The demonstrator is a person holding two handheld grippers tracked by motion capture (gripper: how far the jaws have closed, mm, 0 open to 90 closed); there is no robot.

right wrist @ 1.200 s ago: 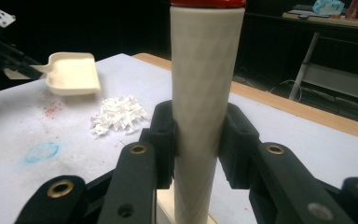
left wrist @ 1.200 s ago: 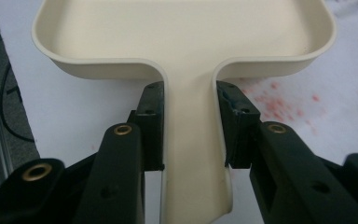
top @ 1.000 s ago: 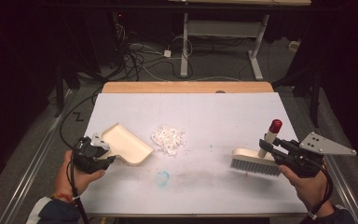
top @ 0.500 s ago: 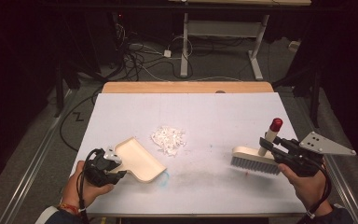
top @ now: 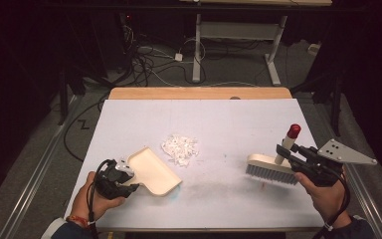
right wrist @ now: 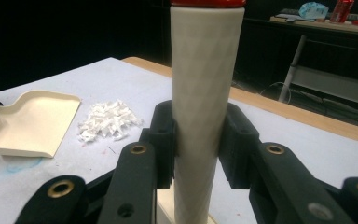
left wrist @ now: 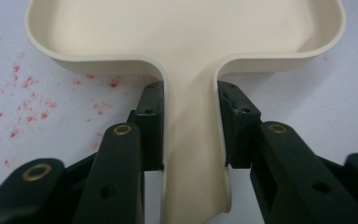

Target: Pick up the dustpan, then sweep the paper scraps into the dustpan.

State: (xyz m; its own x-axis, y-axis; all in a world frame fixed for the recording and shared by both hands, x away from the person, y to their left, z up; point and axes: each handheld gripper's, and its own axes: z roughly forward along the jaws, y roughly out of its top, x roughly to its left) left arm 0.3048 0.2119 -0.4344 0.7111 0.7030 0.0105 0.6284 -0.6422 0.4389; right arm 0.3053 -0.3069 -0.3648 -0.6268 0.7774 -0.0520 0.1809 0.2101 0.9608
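Between left tool's [left wrist: 191,140] jaws — dustpan [top: 153,171], handle toward the person.

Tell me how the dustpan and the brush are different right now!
The dustpan lies flat on the table, close beside the white paper scraps; the brush stands farther off, handle pointing up. The dustpan is plain cream; the brush has grey bristles and a red cap. Both are cream plastic and gripped by the handle: left gripper, right gripper.
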